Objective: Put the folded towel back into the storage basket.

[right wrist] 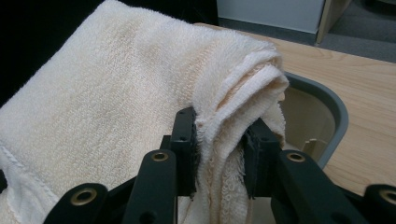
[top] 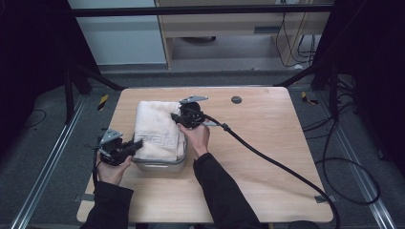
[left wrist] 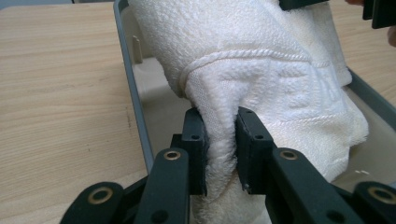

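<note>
A folded cream towel [top: 155, 129] lies over a grey metal tub [top: 160, 166] on the wooden table. My left gripper [top: 136, 144] is at the towel's near left corner, shut on a thick fold of it. In the left gripper view the pads [left wrist: 195, 149] squeeze the towel [left wrist: 261, 79] just above the tub's rim [left wrist: 135, 98]. My right gripper [top: 175, 117] is at the towel's far right side, shut on its layered edge. The right gripper view has the towel [right wrist: 107, 102] pinched between the pads [right wrist: 187, 144], with the tub [right wrist: 334, 116] beneath.
The wooden table [top: 267, 143] has bare room to the right of the tub. A small dark round disc [top: 236, 99] sits near the far edge. The right gripper's black cable [top: 272, 162] trails across the table to its right front corner.
</note>
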